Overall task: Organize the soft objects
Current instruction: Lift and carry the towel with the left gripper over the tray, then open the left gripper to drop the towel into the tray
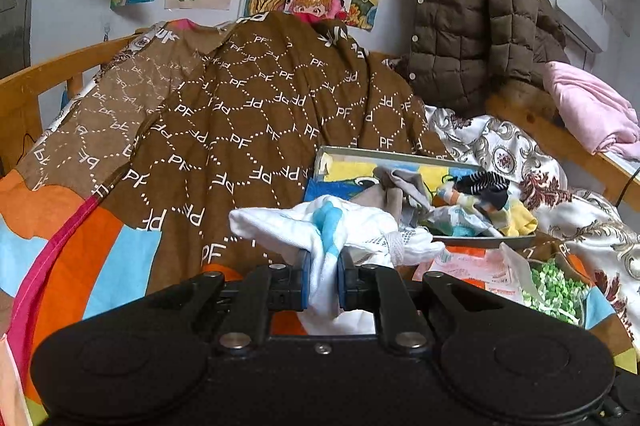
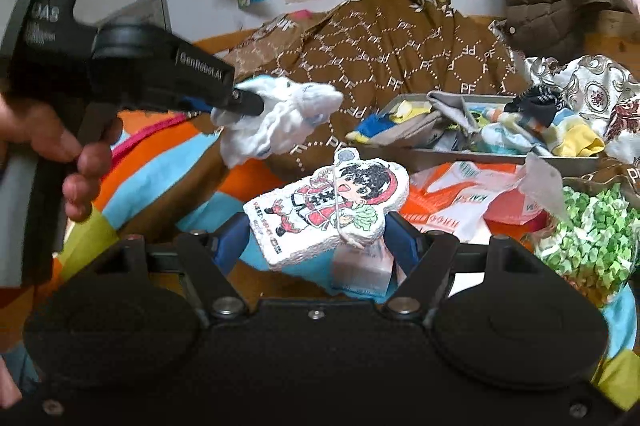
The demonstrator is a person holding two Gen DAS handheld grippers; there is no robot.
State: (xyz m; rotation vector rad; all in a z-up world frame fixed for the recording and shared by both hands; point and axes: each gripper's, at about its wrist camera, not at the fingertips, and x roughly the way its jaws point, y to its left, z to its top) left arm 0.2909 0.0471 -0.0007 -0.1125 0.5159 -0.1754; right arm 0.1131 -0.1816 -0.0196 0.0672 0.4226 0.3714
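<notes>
My left gripper [image 1: 323,278] is shut on a white sock with light blue patches [image 1: 332,230], held above the bed; the same sock [image 2: 280,114] and the left gripper [image 2: 244,102] show at the left of the right wrist view, in a person's hand [image 2: 80,166]. My right gripper [image 2: 316,246] holds a flat white foam piece printed with a cartoon figure [image 2: 332,206] between its blue pads. A grey tray [image 1: 480,238] of several socks and small cloths lies ahead to the right, and that tray [image 2: 472,156] also shows in the right wrist view.
A brown "PF" patterned quilt [image 1: 248,114] is heaped over a colourful bedsheet [image 1: 112,250]. A brown padded jacket [image 1: 476,22] and pink cloth [image 1: 592,106] hang on the wooden bed rail. An orange-white plastic bag [image 2: 460,206] and a bag of green paper stars [image 2: 588,230] lie at right.
</notes>
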